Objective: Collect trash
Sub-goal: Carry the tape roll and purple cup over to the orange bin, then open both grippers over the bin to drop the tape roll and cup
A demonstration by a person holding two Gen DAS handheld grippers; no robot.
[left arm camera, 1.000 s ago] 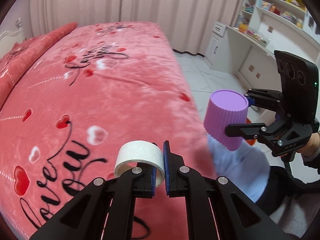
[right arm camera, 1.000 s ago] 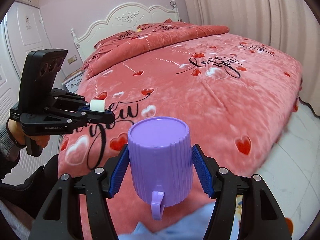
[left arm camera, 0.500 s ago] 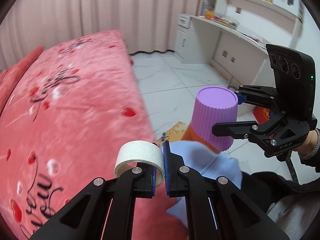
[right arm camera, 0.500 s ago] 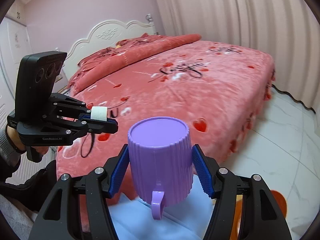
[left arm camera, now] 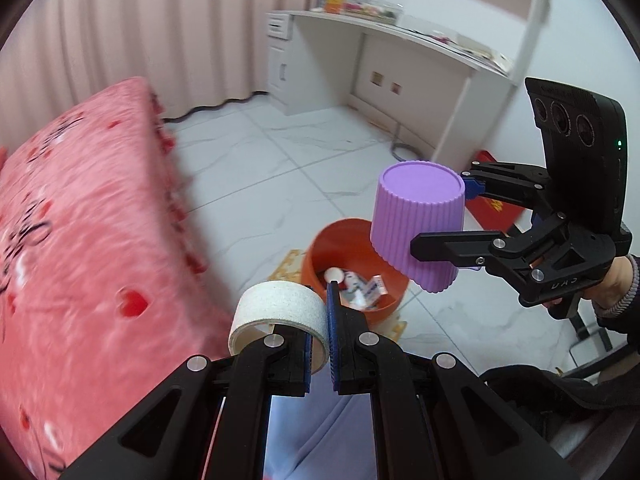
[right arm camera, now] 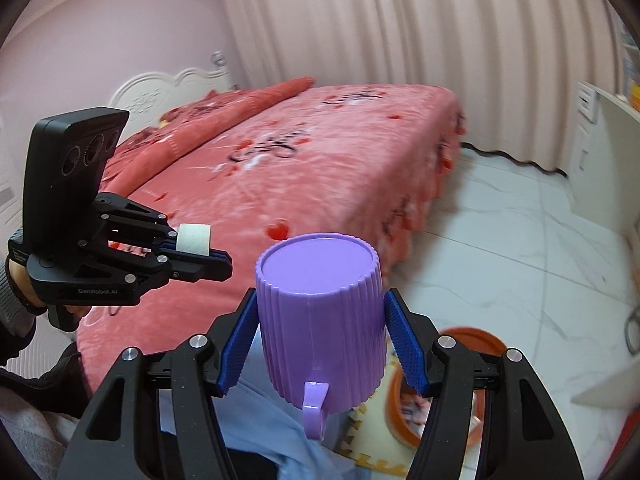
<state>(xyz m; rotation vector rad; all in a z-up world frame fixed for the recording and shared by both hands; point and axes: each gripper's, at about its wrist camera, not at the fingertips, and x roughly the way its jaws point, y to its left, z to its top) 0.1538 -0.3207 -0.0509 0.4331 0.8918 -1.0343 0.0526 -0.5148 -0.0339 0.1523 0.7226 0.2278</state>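
Trash bin (left arm camera: 320, 248), orange, lies ahead of and below both tongs: left tongs (left arm camera: 319, 344) pinch a tape roll (left arm camera: 278, 312), right tongs (right arm camera: 322, 344) clasp an inverted purple cup (right arm camera: 320, 312).

Left wrist view: close behind own fingers, angled down toward white floor (left arm camera: 280, 168), orange bin (left arm camera: 352, 240), desk (left arm camera: 400, 36).
Right wrist view: close behind own fingers, facing pink bed (right arm camera: 320, 168), curtains (right arm camera: 400, 32).
Shared: bed edge, bin, floor, each other's gripper.
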